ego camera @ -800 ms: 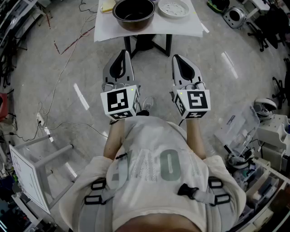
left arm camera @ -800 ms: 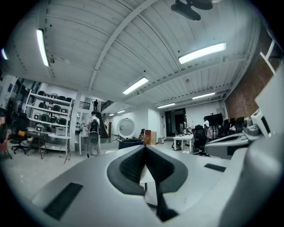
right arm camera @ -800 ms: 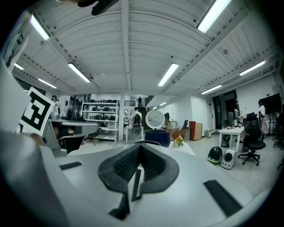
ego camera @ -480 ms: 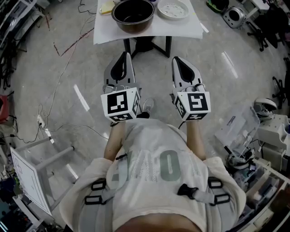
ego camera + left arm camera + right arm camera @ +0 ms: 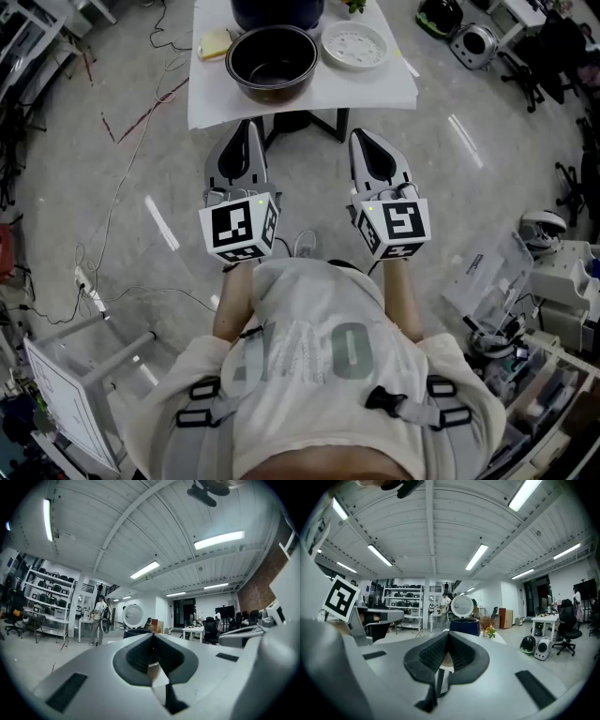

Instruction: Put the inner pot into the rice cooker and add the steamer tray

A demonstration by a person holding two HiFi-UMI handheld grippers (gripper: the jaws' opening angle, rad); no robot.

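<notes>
A small table with a white cloth point(image 5: 300, 82) stands ahead of me. On it sit the dark round inner pot point(image 5: 274, 62), empty, and to its right the white perforated steamer tray point(image 5: 354, 43). Behind them is the dark blue rice cooker point(image 5: 277, 9), cut off by the frame edge; in the right gripper view the rice cooker point(image 5: 465, 626) has its white lid up. My left gripper point(image 5: 253, 128) and right gripper point(image 5: 362, 138) hover side by side short of the table's near edge, both shut and holding nothing. Their jaws meet in the left gripper point(image 5: 152, 635) and right gripper point(image 5: 447, 633) views.
A yellow pad point(image 5: 215, 43) lies at the table's left corner. Cables point(image 5: 122, 141) trail over the grey floor at the left. A white stool point(image 5: 75, 361) stands at lower left, and boxes and gear point(image 5: 534, 281) crowd the right. A person point(image 5: 98, 620) stands far off.
The table has come nearer and more of it shows, with the rice cooker now in sight behind the pot. Both grippers have advanced toward it together, still shut.
</notes>
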